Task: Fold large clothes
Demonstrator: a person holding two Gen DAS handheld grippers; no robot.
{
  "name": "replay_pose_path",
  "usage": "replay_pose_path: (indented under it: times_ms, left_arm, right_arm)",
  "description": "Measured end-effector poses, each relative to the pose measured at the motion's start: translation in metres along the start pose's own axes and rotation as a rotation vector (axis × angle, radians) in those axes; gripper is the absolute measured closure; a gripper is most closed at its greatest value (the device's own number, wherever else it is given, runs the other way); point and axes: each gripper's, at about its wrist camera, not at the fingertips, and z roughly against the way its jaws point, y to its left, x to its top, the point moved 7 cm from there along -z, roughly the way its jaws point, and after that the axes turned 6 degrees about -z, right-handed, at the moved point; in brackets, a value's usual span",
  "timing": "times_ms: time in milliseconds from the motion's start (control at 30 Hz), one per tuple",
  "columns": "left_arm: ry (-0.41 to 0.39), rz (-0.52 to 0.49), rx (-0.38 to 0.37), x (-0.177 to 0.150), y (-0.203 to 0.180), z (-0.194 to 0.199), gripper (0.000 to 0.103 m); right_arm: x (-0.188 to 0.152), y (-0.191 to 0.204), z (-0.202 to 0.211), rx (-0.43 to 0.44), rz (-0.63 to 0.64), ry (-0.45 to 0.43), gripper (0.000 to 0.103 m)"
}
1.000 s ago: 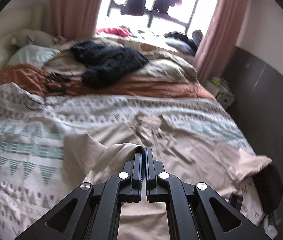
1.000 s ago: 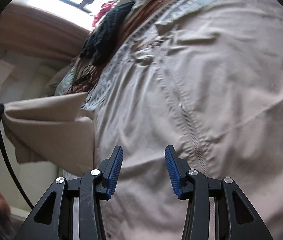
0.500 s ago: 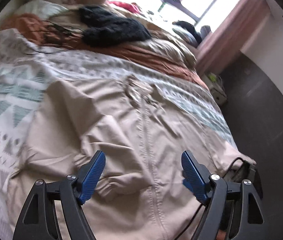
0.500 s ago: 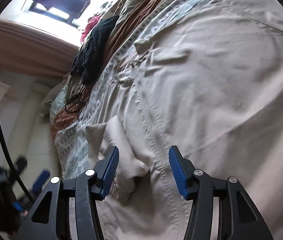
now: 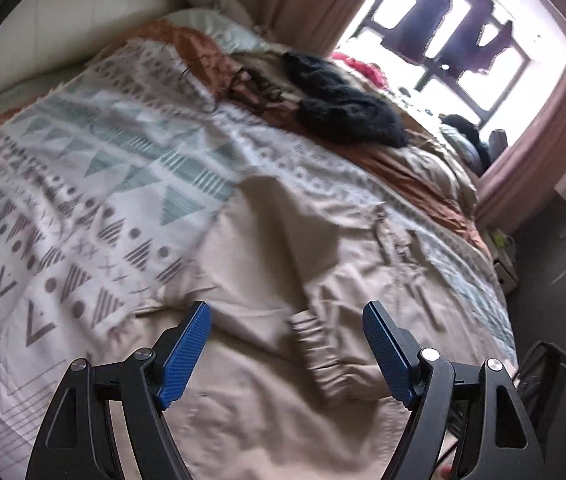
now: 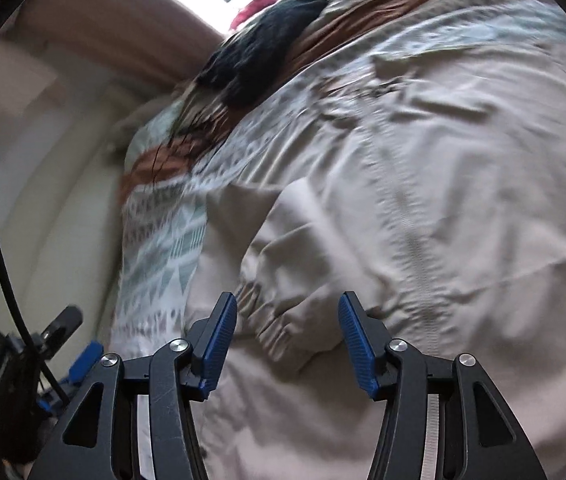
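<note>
Garment: one large beige zip-front jacket of thin woven fabric [image 5: 363, 280], spread front-up on the bed [image 5: 83, 184], over a white quilt printed with teal and grey triangles.
Sleeve: the one sleeve seen clearly lies folded across the jacket's chest; its elastic-gathered cuff [image 5: 319, 356] rests on the body panel, just beside the centre zip [image 6: 415, 248]. The other sleeve cannot be made out.
Left hand-held gripper [image 5: 287, 344]: released, jaws spread wide, hovering over the cuff and gripping nothing.
Right hand-held gripper [image 6: 287, 336]: released, jaws apart, over the same cuff region near the hem; nothing between the pads.
Handling, judged: light and limp; it will drape and sag from any grip point and will not hold a shape by itself. The smooth cloth may slide between the pads, so a pinch through a doubled layer should hold better. Not fragile.
Grip points, judged: cuff band, hem band and shoulder seam are the thickest and firmest edges; the zip line gives a straight reference for a lengthwise fold. Two corners of one edge taken together should keep the fold square.
Count, task items: one jacket; two hand-held grippers.
Count, other items: one black fuzzy knit garment [image 5: 343, 108] lying well apart near the head of the bed; one rust-orange blanket [image 5: 199, 46] beneath it; one window [image 5: 455, 36] with dark clothes hanging in it, number not clear.
</note>
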Motion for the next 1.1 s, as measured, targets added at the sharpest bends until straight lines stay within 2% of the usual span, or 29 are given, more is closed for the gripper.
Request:
replay_pose_path:
  times_ms: [33, 67, 200, 267, 367, 500, 600, 667, 733, 767, 833, 933, 1000, 1100]
  left_arm:
    - [0.005, 0.012, 0.006, -0.001, 0.010, -0.002, 0.028]
    - [0.005, 0.022, 0.014, -0.001, 0.019, -0.003, 0.029]
    - [0.003, 0.088, 0.028, -0.002, 0.052, -0.002, 0.034]
    - [0.015, 0.128, 0.082, -0.004, 0.072, -0.004, 0.036]
    - [0.046, 0.182, 0.109, -0.009, 0.095, -0.011, 0.049]
    - [0.042, 0.234, 0.124, -0.010, 0.114, -0.011, 0.050]
    - [0.037, 0.247, 0.117, -0.011, 0.119, -0.011, 0.050]
    - [0.038, 0.244, 0.116, -0.011, 0.119, -0.011, 0.050]
    - [0.043, 0.233, 0.111, -0.011, 0.116, -0.012, 0.050]
    - [0.045, 0.227, 0.106, -0.011, 0.114, -0.013, 0.050]
    - [0.046, 0.222, 0.098, -0.012, 0.109, -0.013, 0.050]
    - [0.043, 0.209, 0.090, -0.012, 0.102, -0.014, 0.050]
    - [0.042, 0.201, 0.090, -0.012, 0.098, -0.015, 0.050]
    - [0.043, 0.194, 0.088, -0.013, 0.093, -0.017, 0.050]
  right_arm:
    - [-0.002, 0.004, -0.004, -0.008, 0.015, 0.004, 0.035]
    - [-0.006, 0.007, -0.009, -0.021, 0.032, 0.011, 0.032]
    - [-0.020, 0.022, -0.028, -0.080, 0.124, 0.038, 0.030]
    - [-0.026, 0.027, -0.036, -0.116, 0.169, 0.049, 0.028]
    - [-0.038, 0.030, -0.055, -0.163, 0.207, 0.094, 0.028]
    - [-0.052, 0.020, -0.081, -0.249, 0.232, 0.149, 0.028]
    - [-0.056, 0.004, -0.096, -0.287, 0.188, 0.173, 0.028]
    - [-0.054, 0.005, -0.095, -0.320, 0.219, 0.157, 0.034]
    - [-0.053, 0.004, -0.092, -0.344, 0.251, 0.155, 0.068]
    - [-0.051, 0.003, -0.088, -0.304, 0.234, 0.157, 0.071]
    - [-0.044, 0.003, -0.075, -0.250, 0.202, 0.137, 0.083]
    - [-0.026, 0.008, -0.042, -0.198, 0.194, 0.055, 0.089]
    - [-0.012, 0.008, -0.014, -0.138, 0.164, 0.002, 0.090]
    - [0.004, 0.005, 0.016, -0.092, 0.132, -0.062, 0.091]
